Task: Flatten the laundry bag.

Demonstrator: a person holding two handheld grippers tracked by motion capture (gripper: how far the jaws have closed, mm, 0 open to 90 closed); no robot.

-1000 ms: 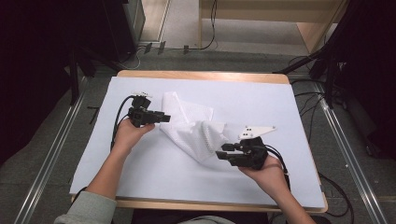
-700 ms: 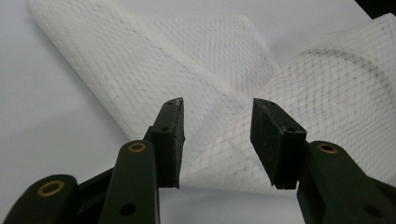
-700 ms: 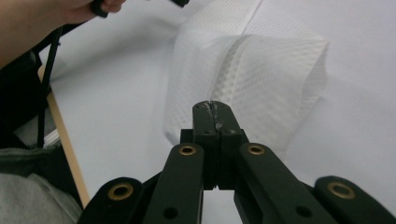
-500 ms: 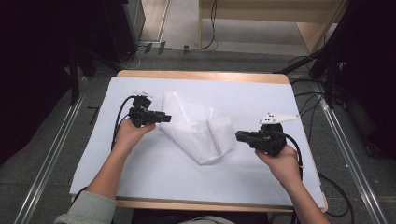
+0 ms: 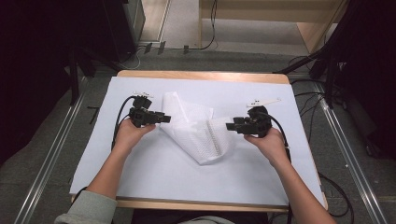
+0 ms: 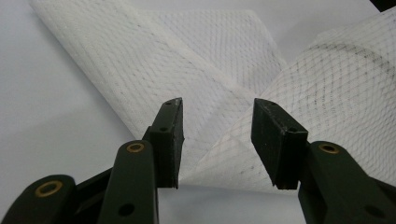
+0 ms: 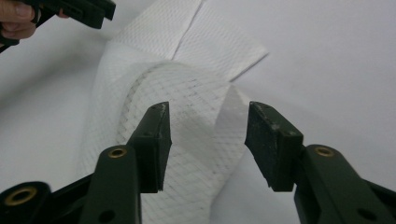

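A white mesh cloth lies folded in the middle of the table, its right part curled up. My left gripper is at the cloth's left edge, open; in the left gripper view the jaws stand apart just above the cloth, not pressing on it. My right gripper points at the cloth's curled right edge. Its jaws have just been opening and stand open, with the cloth lying under and beyond them, untouched. The left gripper shows far off in the right gripper view.
A white sheet covers the wooden table. Cables trail from both grippers and across the grey floor. A light wooden unit stands behind the table, with dark equipment to either side.
My right gripper has moved right and away from the table's front edge, ending beside the cloth's right edge. The left gripper has stayed at the cloth's left edge.
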